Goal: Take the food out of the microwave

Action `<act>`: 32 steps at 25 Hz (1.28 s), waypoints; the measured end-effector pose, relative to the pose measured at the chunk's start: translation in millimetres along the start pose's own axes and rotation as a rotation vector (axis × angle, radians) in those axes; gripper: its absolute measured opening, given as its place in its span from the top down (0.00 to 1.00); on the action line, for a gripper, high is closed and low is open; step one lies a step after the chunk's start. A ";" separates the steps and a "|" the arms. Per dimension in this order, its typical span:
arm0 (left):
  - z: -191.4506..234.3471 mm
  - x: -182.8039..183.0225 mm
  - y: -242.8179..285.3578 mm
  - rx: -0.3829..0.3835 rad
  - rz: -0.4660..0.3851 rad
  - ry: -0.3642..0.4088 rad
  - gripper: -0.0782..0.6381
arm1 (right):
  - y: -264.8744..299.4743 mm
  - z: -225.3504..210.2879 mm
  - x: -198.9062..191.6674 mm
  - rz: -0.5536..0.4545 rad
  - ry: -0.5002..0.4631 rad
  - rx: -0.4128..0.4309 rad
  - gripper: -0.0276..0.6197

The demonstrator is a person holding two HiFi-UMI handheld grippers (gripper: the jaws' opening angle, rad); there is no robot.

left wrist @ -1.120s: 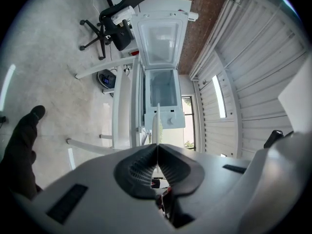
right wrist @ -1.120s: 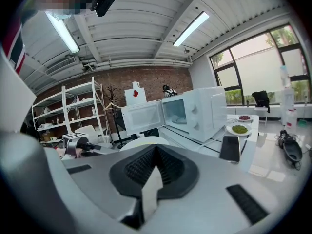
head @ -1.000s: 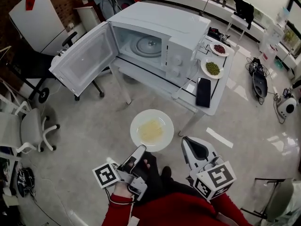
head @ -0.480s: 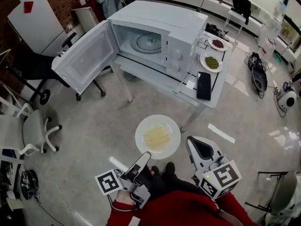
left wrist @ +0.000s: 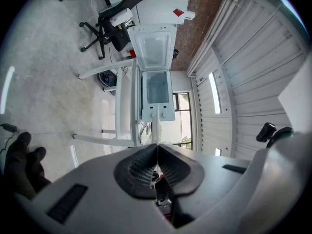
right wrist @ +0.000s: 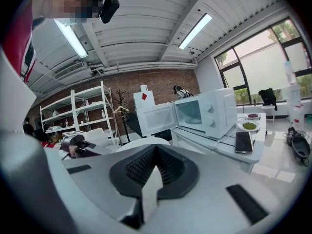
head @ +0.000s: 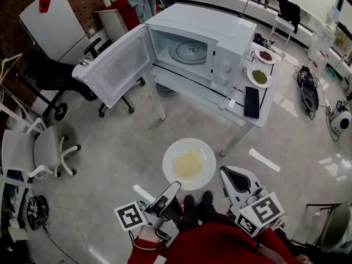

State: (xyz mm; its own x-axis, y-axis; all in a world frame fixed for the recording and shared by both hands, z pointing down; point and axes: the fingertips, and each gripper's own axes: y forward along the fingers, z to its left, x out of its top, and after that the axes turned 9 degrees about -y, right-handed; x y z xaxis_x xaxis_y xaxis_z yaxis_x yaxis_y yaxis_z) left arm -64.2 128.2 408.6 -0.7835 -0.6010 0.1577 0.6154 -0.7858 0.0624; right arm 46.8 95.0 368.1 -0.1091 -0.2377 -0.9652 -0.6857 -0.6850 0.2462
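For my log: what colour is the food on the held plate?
Pale yellow; the food shows best in head view.

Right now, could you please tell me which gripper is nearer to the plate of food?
Left. The left gripper is shut on the near rim of the plate; the right gripper sits apart, off its lower right edge.

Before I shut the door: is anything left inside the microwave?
Only the glass turntable shows inside the microwave, with no dish on it. The cavity's right end, behind the control panel, is hidden. The plate of food is out, in the left claw.
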 end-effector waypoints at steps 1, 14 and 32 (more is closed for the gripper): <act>-1.3 2.0 -3.0 -0.003 -0.004 0.000 0.87 | 1.4 4.3 0.4 -0.001 -0.004 0.008 0.94; -7.7 17.1 -24.4 -0.032 -0.055 -0.011 0.87 | 17.9 32.0 7.6 -0.012 -0.052 0.092 0.94; -7.5 21.0 -21.8 -0.052 -0.097 -0.023 0.87 | 24.9 32.2 5.9 0.008 -0.093 0.147 0.94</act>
State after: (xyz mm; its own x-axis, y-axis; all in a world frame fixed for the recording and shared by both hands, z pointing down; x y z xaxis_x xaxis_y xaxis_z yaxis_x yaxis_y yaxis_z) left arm -94.7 131.6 403.2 -0.8364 -0.5191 0.1761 0.5313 -0.8467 0.0273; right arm 6.0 98.7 365.7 -0.1765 -0.1731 -0.9690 -0.7818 -0.5734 0.2448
